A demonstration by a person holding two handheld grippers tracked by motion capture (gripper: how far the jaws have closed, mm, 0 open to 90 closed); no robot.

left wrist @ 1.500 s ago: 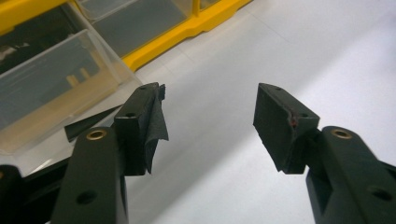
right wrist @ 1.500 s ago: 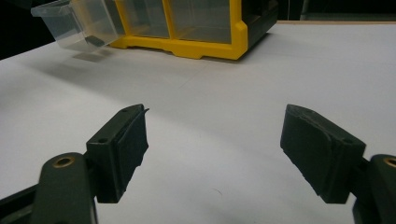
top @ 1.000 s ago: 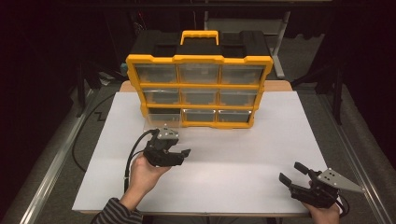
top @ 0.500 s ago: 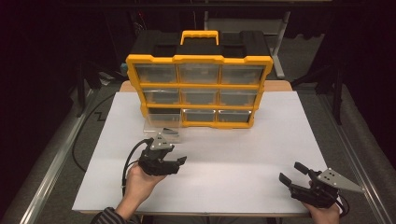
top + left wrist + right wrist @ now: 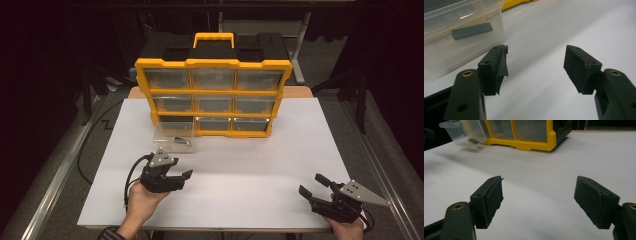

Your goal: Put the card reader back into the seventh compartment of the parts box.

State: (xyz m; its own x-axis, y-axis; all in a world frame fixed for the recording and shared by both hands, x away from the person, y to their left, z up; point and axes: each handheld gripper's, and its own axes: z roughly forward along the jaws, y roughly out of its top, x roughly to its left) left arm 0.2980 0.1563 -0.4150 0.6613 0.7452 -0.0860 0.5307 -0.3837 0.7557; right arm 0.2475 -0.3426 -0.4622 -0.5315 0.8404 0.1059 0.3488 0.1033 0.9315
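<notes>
My left hand-held gripper (image 5: 176, 176) hangs released near the clear drawer (image 5: 173, 135); light, slippery plastic, I'd pinch its front wall.

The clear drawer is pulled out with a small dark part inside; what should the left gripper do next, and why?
Probably move the left gripper forward and over the drawer to reach down for the dark part. Its jaws are open and empty, the drawer stands out of the organizer just ahead, and the part lies loose on its floor. The right gripper rests far off, open.
</notes>
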